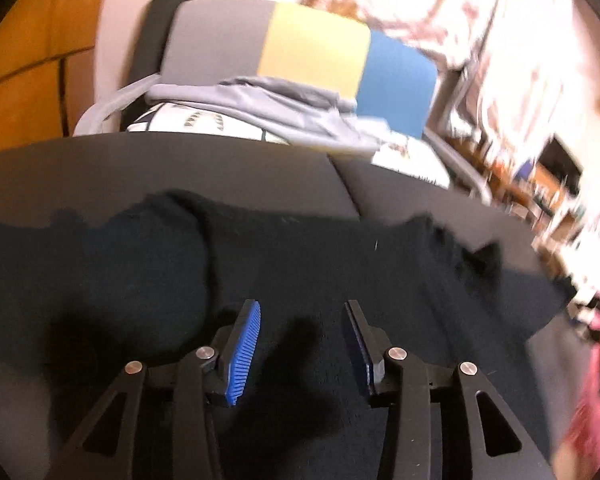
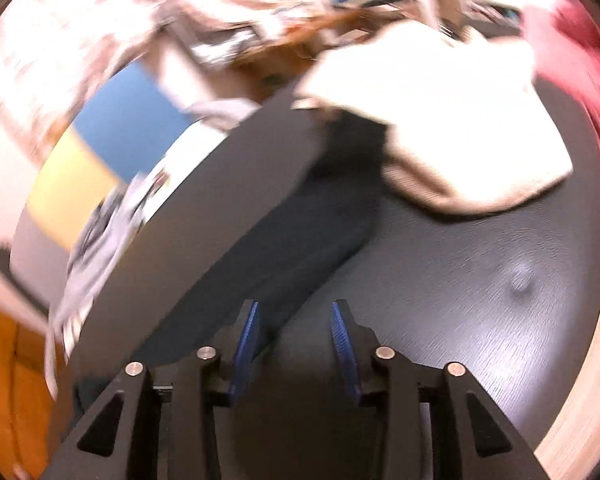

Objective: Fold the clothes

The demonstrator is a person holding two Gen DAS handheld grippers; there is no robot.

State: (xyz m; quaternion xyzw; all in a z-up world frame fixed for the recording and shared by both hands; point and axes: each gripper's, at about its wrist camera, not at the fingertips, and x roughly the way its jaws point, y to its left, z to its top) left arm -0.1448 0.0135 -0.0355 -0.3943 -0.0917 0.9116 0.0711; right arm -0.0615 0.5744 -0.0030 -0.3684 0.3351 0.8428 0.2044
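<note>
Blue ribbed pads line both grippers, and each pair stands spread apart with nothing between. Nearest in the left wrist view, the left gripper (image 1: pixel 302 316) hangs low over a dark garment (image 1: pixel 300 256) that lies across the dark table (image 1: pixel 260 168), its far edge rumpled and one lobe bulging to the left. In the right wrist view the right gripper (image 2: pixel 295 320) hovers at the near end of that same dark cloth, which runs away from it as a long strip toward a cream garment (image 2: pixel 452 128) heaped further off on the table top. That view is badly smeared, so the cream piece may be folded or merely bunched; I cannot say which. Beyond the table stands a chair (image 1: pixel 312 48) of grey, yellow and blue panels with pale grey clothes (image 1: pixel 284 104) draped on its seat. My judgement is that the dark garment is the piece in hand, lying partly spread; whichever stage of its folding this is, any grasp calls for closing on an edge, not the flat middle.
</note>
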